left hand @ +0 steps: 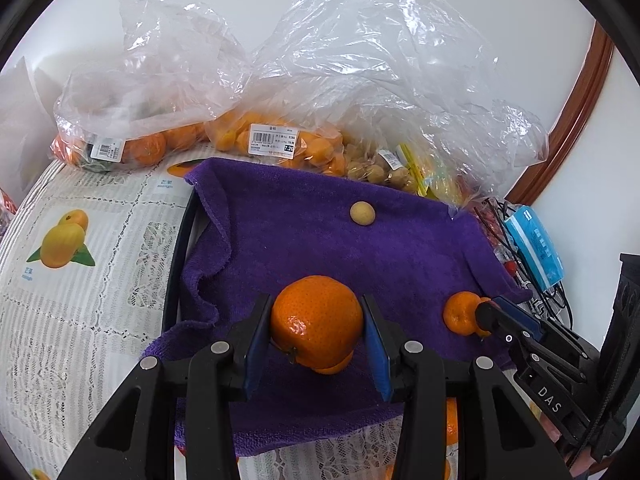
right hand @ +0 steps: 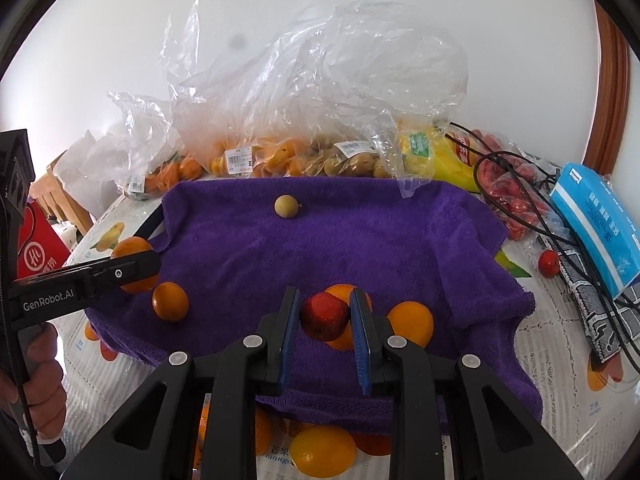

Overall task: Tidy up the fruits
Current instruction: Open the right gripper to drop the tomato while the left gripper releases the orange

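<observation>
Only the right view is showing the right gripper [right hand: 325, 316] squeezing a strawberry [right hand: 323, 315], while the "GenRobot.AI"-marked left gripper [left hand: 317, 322] is clamping an orange [left hand: 316, 320].

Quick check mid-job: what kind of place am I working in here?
Most likely a home dining table, just after shopping. Price-labelled plastic bags of fruit sit along the back, a fruit-print tablecloth covers the table, and a tissue pack lies beside a wooden door frame.
</observation>
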{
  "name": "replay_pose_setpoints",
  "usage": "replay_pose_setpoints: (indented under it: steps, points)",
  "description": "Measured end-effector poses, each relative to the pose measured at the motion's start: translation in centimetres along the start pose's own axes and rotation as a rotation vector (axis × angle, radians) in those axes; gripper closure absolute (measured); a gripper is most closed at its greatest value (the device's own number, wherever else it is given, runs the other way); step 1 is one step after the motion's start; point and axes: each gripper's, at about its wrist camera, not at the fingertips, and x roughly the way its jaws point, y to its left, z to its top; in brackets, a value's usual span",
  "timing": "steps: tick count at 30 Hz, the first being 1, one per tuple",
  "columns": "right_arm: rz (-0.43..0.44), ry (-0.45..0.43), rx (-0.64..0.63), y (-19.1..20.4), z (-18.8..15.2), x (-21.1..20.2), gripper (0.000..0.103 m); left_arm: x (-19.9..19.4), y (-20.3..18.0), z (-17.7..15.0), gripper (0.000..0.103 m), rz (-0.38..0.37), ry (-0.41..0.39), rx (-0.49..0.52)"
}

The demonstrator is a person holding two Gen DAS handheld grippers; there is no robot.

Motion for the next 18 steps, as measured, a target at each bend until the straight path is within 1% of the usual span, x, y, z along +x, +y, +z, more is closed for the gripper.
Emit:
replay_pose_setpoints:
  steps: [4, 6, 8, 14, 18]
  points:
    - [0.0, 0.0, 0.0, 0.01, 0.0, -0.02, 0.077, 0.02, -0.08, -0.03, 0.062, -0.004, 0.002, 0.005]
    - [0.0, 0.002, 0.0, 0.0, 0.0, 0.01, 0.075, 0.07, -0.04, -0.01, 0.062, -0.004, 0.004, 0.004]
    - [-0.002, -0.003, 0.002, -0.02, -0.02, -0.08, 0.068, 0.14, 0.05, 0.0, 0.062, -0.009, 0.009, -0.002]
    - [-0.007, -0.013, 0.01, -0.23, 0.05, -0.38, 0.061, 0.17, -0.06, 0.03, 0.062, -0.019, 0.012, -0.003]
    - [-0.008, -0.017, 0.02, -0.43, 0.11, -0.52, 0.059, 0.1, -0.14, 0.02, 0.062, -0.027, 0.009, -0.003]
